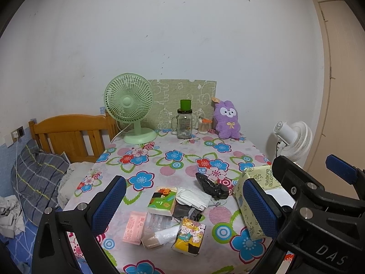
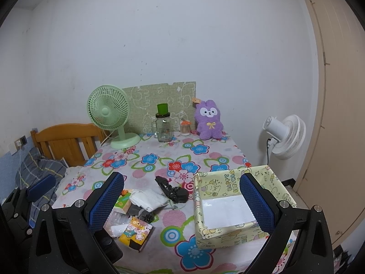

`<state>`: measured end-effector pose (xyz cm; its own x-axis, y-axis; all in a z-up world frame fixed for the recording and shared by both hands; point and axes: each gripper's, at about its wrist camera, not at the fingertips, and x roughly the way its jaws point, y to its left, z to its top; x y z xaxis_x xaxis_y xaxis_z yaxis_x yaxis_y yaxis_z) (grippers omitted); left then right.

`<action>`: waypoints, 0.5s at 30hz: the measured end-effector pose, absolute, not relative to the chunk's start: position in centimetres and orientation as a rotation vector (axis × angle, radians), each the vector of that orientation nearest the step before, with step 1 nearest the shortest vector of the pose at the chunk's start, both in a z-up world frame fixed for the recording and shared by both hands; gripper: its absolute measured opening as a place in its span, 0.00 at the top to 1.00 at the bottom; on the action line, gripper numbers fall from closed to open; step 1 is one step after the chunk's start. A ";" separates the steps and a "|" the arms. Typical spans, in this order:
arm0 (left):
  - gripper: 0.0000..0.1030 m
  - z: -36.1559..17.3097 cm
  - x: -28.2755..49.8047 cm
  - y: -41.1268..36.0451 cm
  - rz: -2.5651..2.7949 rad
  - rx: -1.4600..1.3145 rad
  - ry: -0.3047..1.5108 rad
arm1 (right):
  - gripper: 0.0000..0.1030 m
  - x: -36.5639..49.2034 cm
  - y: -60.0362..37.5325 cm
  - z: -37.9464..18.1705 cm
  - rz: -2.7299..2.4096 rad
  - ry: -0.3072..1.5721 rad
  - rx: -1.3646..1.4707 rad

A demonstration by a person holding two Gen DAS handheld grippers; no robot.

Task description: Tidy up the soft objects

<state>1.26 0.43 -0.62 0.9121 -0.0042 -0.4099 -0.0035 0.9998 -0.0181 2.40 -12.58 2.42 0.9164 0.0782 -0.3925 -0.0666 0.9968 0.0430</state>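
Green desk fan (image 1: 129, 101), glass jar (image 1: 184, 124), white fan (image 2: 286, 137).

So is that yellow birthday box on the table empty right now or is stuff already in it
Empty. The right wrist view looks into the open yellow box: only its bare white bottom shows. The soft items lie beside it on the tablecloth.

I see tissue packs (image 1: 175, 214) piled left of box (image 2: 228, 205) on table (image 2: 159, 159); fan (image 1: 130, 109), jar (image 1: 184, 123), plush (image 1: 227, 119) behind.

Home bedroom: wooden bed (image 1: 73, 134), pillow (image 1: 38, 178), plush toy (image 1: 227, 119).
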 end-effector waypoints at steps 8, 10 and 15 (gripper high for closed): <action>0.00 -0.7 1.3 0.7 0.000 -0.018 0.422 | 0.01 2.5 -12.5 2.4 0.074 0.405 0.030; 0.00 -0.7 1.2 0.8 0.003 -0.016 0.423 | 0.01 2.5 -12.5 2.4 0.076 0.406 0.031; 0.02 -0.9 1.4 1.2 0.003 -0.017 0.425 | 0.01 2.6 -11.7 2.1 0.082 0.406 0.038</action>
